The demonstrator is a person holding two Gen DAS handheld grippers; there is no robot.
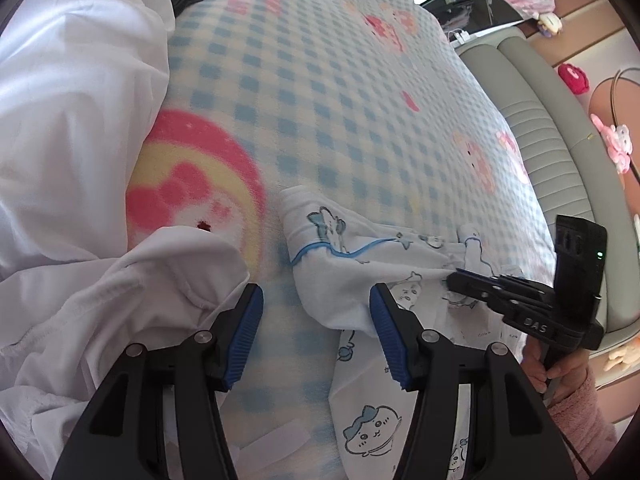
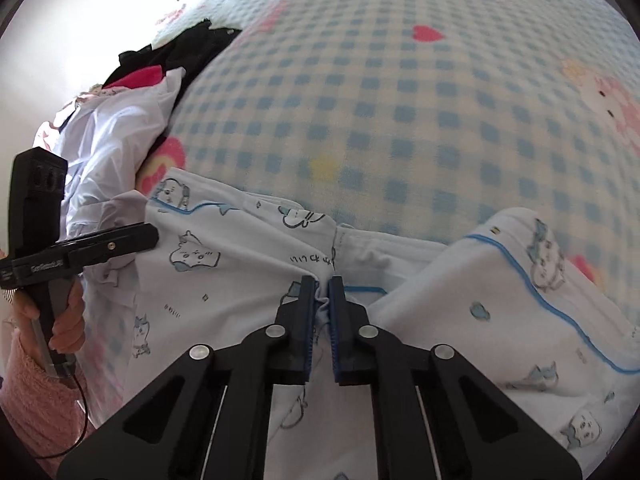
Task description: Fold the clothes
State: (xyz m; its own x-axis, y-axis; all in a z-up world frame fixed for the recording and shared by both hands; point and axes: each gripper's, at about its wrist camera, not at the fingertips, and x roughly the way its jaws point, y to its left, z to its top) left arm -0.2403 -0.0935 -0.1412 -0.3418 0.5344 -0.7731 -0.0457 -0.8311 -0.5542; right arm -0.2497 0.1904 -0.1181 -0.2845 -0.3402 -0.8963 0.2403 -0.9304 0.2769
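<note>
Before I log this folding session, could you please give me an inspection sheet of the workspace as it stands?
Surface: blue-checked cartoon blanket spread over a bed.
Job's things: white cartoon-print garment with blue piping, rumpled at the near edge.
Clutter: white garment pile; black clothing with a pink-red piece at the far left.
Grippers: left gripper with jaws open, holding nothing; right gripper with jaws shut on a bunched fold of the print garment.
Cables: thin black cable below the left handle.
Surroundings: grey padded bed frame; plush toys beyond it.
</note>
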